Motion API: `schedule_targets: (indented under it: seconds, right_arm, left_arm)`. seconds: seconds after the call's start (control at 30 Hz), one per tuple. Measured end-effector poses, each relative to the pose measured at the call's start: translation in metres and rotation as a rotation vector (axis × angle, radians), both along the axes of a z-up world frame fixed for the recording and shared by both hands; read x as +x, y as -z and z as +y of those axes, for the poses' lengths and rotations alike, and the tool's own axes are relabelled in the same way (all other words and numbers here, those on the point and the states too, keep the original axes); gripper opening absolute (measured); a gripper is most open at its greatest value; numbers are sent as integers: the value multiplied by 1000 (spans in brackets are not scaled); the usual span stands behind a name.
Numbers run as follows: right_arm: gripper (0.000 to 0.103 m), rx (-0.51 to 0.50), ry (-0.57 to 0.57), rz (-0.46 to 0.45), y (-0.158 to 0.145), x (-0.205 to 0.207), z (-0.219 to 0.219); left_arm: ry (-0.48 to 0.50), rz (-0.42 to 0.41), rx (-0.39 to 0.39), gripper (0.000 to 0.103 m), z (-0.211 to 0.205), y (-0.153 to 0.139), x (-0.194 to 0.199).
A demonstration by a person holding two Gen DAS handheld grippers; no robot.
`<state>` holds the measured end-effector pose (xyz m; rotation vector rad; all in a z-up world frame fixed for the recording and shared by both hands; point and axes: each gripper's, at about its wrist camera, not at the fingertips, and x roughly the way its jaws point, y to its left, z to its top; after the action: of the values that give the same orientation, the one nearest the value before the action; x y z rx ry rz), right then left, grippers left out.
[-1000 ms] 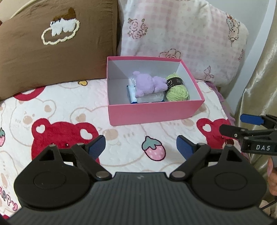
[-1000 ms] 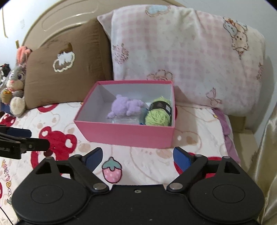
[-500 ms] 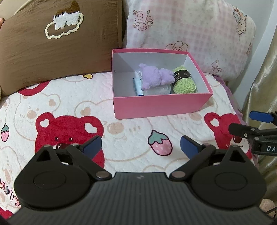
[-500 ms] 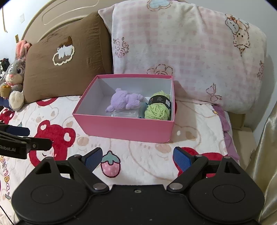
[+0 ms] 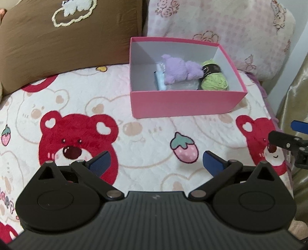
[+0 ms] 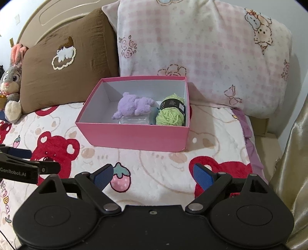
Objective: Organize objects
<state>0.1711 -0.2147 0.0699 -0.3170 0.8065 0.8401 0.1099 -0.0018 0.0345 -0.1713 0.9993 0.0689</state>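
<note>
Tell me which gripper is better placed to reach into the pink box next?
Probably right gripper: it faces the pink box more squarely; left gripper sits off to the box's left. Both are open and empty.

I am working in a home bedroom: a bed with a bear-print blanket [image 6: 157,173], two pillows [image 6: 202,52] against a headboard [image 6: 63,17], a plush rabbit [image 6: 11,82] alongside.

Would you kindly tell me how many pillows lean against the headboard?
2: a brown pillow on the left and a pink checked pillow on the right, behind the pink box. Others may be out of view.
</note>
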Motion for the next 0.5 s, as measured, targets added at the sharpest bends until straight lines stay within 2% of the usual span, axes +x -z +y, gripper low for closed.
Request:
schedule_targets:
  seconds: [0.5]
  right_arm:
    - [94, -24, 4, -7, -2, -6, 7]
  left_arm:
    - [-31, -8, 14, 103, -2, -6, -7]
